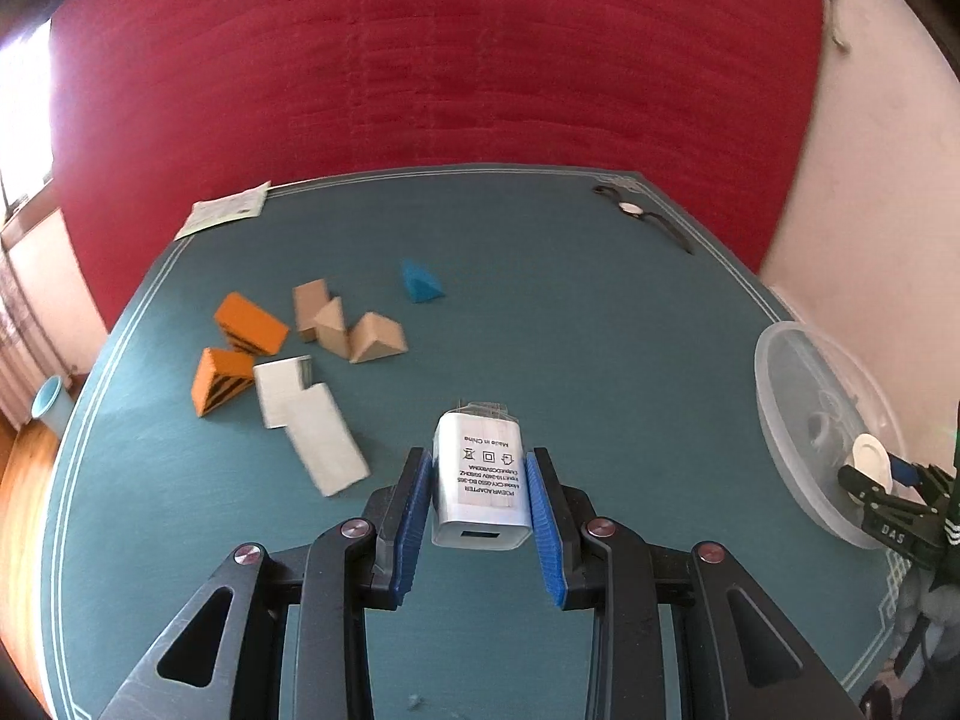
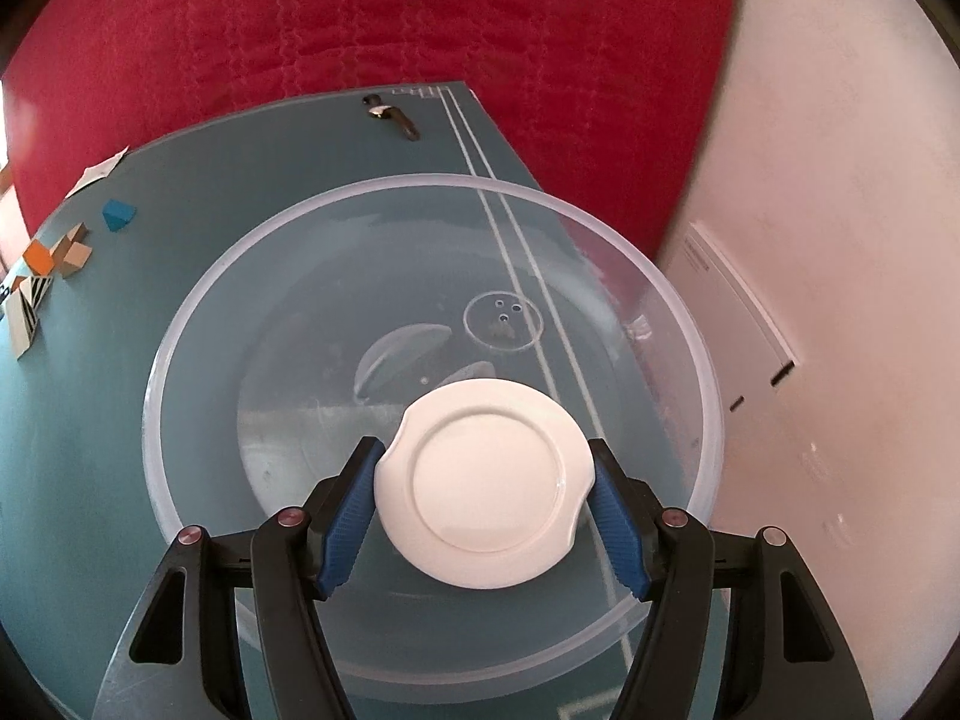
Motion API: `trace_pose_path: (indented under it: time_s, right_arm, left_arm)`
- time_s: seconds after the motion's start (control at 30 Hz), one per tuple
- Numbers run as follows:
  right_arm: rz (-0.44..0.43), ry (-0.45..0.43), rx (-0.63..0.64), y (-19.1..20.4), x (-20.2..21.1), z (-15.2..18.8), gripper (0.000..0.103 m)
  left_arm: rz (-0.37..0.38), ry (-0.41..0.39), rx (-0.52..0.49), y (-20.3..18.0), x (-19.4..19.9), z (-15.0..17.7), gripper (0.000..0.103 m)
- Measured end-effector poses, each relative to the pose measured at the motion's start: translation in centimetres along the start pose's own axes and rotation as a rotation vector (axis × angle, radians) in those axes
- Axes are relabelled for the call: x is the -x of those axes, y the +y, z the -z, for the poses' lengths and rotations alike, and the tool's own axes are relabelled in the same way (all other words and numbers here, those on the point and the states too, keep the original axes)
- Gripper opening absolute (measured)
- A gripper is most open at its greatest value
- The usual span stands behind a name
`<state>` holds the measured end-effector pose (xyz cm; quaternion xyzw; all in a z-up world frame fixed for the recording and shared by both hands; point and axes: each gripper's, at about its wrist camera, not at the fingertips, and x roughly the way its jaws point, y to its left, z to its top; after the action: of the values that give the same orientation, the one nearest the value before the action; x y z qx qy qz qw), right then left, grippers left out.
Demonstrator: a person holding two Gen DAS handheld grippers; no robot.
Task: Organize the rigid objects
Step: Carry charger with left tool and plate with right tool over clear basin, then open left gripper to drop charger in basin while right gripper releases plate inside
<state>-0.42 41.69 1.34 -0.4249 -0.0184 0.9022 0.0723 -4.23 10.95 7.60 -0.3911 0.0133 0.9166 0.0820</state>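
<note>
Currently we count one teal table (image 1: pixel 540 312), one clear plastic bowl (image 2: pixel 198 300), one white disc (image 2: pixel 486 480), one white power adapter (image 1: pixel 480 480), three plain wooden blocks (image 1: pixel 345 330), two orange blocks (image 1: pixel 240 336) and one blue wedge (image 1: pixel 422 281). Our left gripper (image 1: pixel 480 483) clamps the adapter above the table. Our right gripper (image 2: pixel 486 480) clamps the disc over the bowl. A wristwatch (image 1: pixel 642 213) lies far off, blurred.

Teal tabletop (image 1: pixel 540 312) carries pale double border lines. White plastic power adapter (image 1: pixel 480 480) bears black print. Two orange wedge blocks (image 1: pixel 249 324) show black stripes; three plain wooden triangular blocks (image 1: pixel 336 327) are tan; one small triangular block (image 1: pixel 422 281) is blue. Round lid (image 2: pixel 486 483) is white above translucent clear bowl (image 2: pixel 180 324). Backdrop cloth (image 1: pixel 432 60) is red.
</note>
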Motion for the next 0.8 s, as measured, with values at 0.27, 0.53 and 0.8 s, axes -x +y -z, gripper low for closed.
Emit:
trace_pose_path:
  time_s: [0.27, 0.53, 0.8]
  right_arm:
    - [0.022, 0.019, -0.024, -1.0, 2.0, 2.4, 0.068]
    - [0.014, 0.005, -0.043, -1.4, 2.7, 2.7, 0.068]
    - [0.005, -0.08, -0.096, -2.2, 2.6, 1.9, 0.068]
  left_arm:
    - [0.089, 0.001, -0.106, -5.2, -0.2, -0.5, 0.034]
    - [0.225, -0.014, -0.225, -11.3, -0.5, -0.7, 0.034]
    - [0.33, -0.016, -0.347, -16.6, -1.0, -0.2, 0.034]
